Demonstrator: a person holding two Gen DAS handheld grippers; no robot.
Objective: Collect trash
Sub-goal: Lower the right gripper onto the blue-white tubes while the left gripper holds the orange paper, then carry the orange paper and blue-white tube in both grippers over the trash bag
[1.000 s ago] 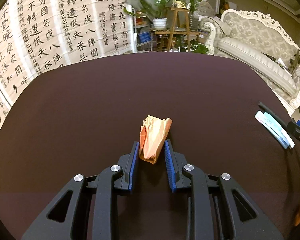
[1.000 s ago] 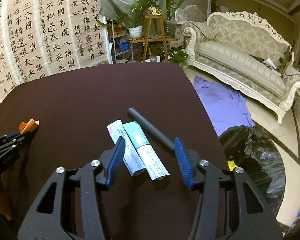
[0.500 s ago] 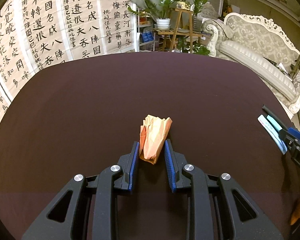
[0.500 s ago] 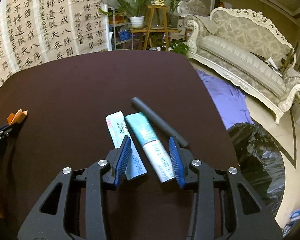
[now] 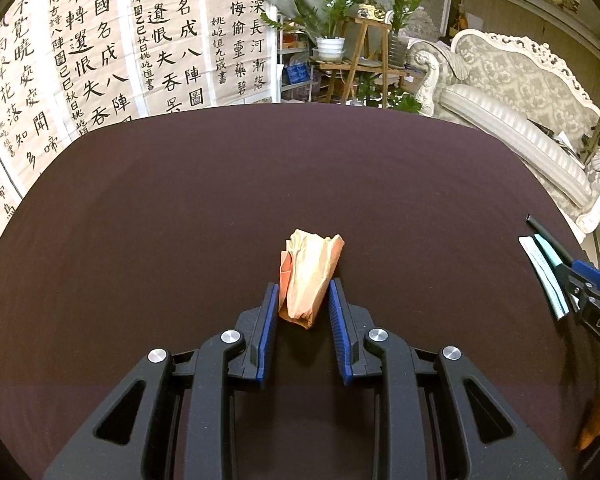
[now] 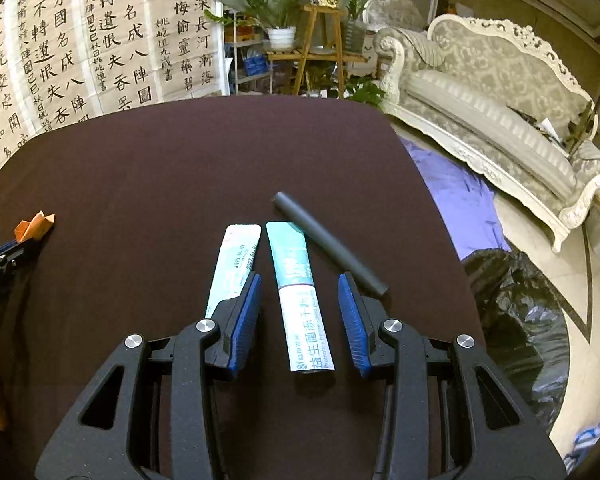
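I have the left gripper (image 5: 302,300) pinching the crumpled orange paper wrapper (image 5: 310,274) near the middle of the dark table (image 5: 180,220). My right gripper (image 6: 299,300) is spread around the teal sachet (image 6: 300,300), its left finger resting over the white sachet (image 6: 234,264), with the black tube (image 6: 328,244) just right. I judge this the grasping step; next I close on the teal sachet, then carry it to the black trash bag (image 6: 516,312) on the floor at right.
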